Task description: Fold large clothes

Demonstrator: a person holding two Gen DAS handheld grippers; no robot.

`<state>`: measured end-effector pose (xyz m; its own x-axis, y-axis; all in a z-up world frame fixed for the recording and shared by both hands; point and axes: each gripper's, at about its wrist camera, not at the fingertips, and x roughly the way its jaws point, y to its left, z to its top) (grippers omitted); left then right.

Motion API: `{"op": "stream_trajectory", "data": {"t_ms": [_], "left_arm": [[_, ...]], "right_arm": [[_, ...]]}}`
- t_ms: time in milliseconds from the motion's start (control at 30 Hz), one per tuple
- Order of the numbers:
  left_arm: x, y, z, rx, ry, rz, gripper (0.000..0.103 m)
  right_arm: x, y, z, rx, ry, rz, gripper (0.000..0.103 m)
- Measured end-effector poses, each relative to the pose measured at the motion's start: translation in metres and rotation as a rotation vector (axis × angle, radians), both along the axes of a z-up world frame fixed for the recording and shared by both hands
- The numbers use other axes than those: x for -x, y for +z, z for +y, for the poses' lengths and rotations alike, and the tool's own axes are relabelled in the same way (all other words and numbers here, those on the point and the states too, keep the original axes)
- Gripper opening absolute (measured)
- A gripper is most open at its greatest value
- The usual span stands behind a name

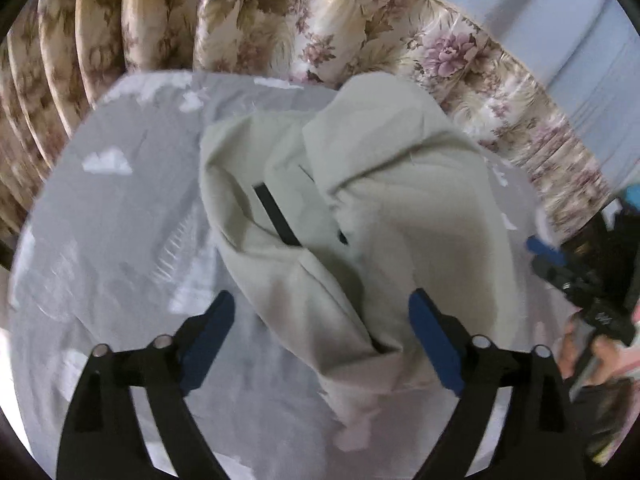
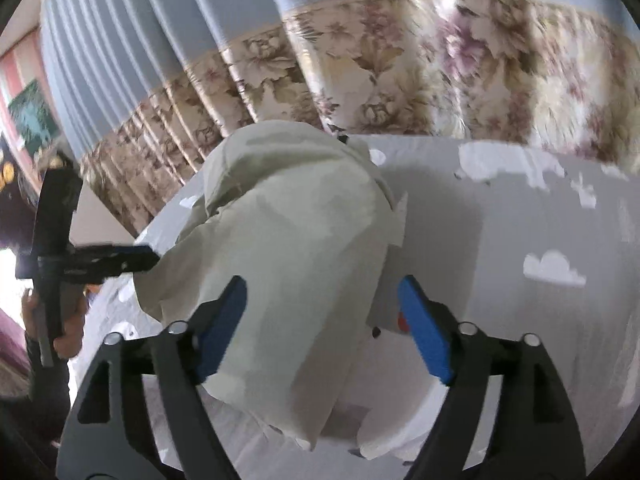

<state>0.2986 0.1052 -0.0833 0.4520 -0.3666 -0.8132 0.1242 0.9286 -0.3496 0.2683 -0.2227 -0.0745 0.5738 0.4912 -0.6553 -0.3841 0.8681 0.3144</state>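
Observation:
A pale grey-green garment (image 1: 360, 216) lies crumpled in a heap on a grey bedsheet with white clouds (image 1: 120, 208). A black strap shows in its folds. My left gripper (image 1: 320, 316) is open, its blue pads on either side of the garment's near end, not closed on it. In the right wrist view the same garment (image 2: 288, 240) bulges up between the fingers of my right gripper (image 2: 320, 300), which is open. The left gripper (image 2: 120, 262) shows at the garment's left edge. The right gripper (image 1: 560, 264) shows at the right edge of the left wrist view.
A floral curtain (image 1: 280, 20) with a blue upper part (image 2: 160, 20) hangs behind the bed. White cloth or paper (image 2: 400, 432) lies under the garment near my right gripper. The sheet (image 2: 520, 240) stretches right of the garment.

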Motion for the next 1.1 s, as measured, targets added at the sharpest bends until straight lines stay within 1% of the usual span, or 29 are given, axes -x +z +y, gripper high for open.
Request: {"op": "stream_trajectory", "data": {"t_ms": [33, 67, 167, 200, 300, 333, 433, 500, 533, 567, 600, 633, 667, 700, 733, 767, 833, 867, 900, 967, 1033, 1067, 1100], "left_arm": [[0.001, -0.004, -0.001, 0.027, 0.006, 0.009, 0.094], [0.0, -0.012, -0.006, 0.045, -0.011, 0.031, 0.094], [0.001, -0.028, -0.018, 0.034, -0.021, 0.077, 0.094], [0.002, -0.036, -0.023, 0.056, -0.026, 0.091, 0.094], [-0.001, -0.054, -0.032, 0.089, -0.042, 0.125, 0.094], [-0.002, -0.059, -0.031, 0.124, -0.038, 0.133, 0.097], [-0.003, -0.058, -0.036, 0.102, -0.06, 0.112, 0.098], [-0.005, -0.057, -0.04, 0.095, -0.066, 0.108, 0.097], [-0.006, -0.057, -0.043, 0.101, -0.068, 0.109, 0.095], [-0.008, -0.056, -0.046, 0.142, -0.083, 0.111, 0.082], [-0.011, -0.055, -0.049, 0.164, -0.085, 0.116, 0.079], [-0.012, -0.055, -0.052, 0.166, -0.078, 0.117, 0.078], [-0.016, -0.055, -0.054, 0.163, -0.075, 0.11, 0.073], [-0.017, -0.054, -0.056, 0.177, -0.072, 0.104, 0.07], [-0.018, -0.053, -0.056, 0.189, -0.064, 0.102, 0.066], [-0.018, -0.05, -0.057, 0.199, -0.064, 0.091, 0.06], [-0.013, -0.037, -0.067, 0.159, -0.093, 0.034, 0.052], [-0.01, -0.029, -0.073, 0.136, -0.107, 0.005, 0.048], [-0.006, -0.019, -0.082, 0.125, -0.128, -0.034, 0.047], [-0.001, -0.003, -0.094, 0.125, -0.159, -0.079, 0.045], [0.008, 0.012, -0.108, 0.144, -0.187, -0.12, 0.043], [0.01, 0.021, -0.117, 0.146, -0.204, -0.14, 0.043], [0.017, 0.032, -0.13, 0.144, -0.227, -0.167, 0.043]], "right_arm": [[-0.001, -0.003, -0.002, -0.014, -0.004, 0.013, 0.085], [-0.003, -0.007, -0.002, -0.028, -0.007, 0.029, 0.085], [-0.005, -0.017, 0.0, -0.057, -0.001, 0.064, 0.085], [-0.005, -0.021, 0.003, -0.062, 0.009, 0.075, 0.085], [-0.007, -0.029, 0.005, -0.071, 0.026, 0.096, 0.085], [-0.009, -0.032, 0.006, -0.081, 0.027, 0.108, 0.085], [-0.015, -0.043, 0.004, -0.139, 0.025, 0.15, 0.089], [-0.019, -0.049, 0.006, -0.169, 0.03, 0.175, 0.09], [-0.021, -0.051, 0.008, -0.187, 0.039, 0.185, 0.089], [-0.023, -0.054, 0.011, -0.209, 0.055, 0.195, 0.088], [-0.025, -0.056, 0.016, -0.222, 0.066, 0.2, 0.087], [-0.027, -0.056, 0.021, -0.214, 0.063, 0.193, 0.087], [-0.028, -0.057, 0.024, -0.209, 0.062, 0.181, 0.086], [-0.03, -0.058, 0.025, -0.224, 0.064, 0.177, 0.081], [-0.03, -0.057, 0.025, -0.24, 0.064, 0.175, 0.075], [-0.03, -0.056, 0.024, -0.247, 0.067, 0.17, 0.072], [-0.029, -0.051, 0.021, -0.262, 0.075, 0.161, 0.059], [-0.027, -0.047, 0.018, -0.27, 0.079, 0.148, 0.056], [-0.025, -0.043, 0.016, -0.272, 0.077, 0.132, 0.052], [-0.017, -0.029, 0.005, -0.288, 0.063, 0.074, 0.048], [-0.005, -0.007, -0.011, -0.296, 0.047, -0.007, 0.046], [0.004, 0.004, -0.018, -0.285, 0.048, -0.046, 0.046], [0.018, 0.019, -0.029, -0.258, 0.051, -0.11, 0.045]]}}
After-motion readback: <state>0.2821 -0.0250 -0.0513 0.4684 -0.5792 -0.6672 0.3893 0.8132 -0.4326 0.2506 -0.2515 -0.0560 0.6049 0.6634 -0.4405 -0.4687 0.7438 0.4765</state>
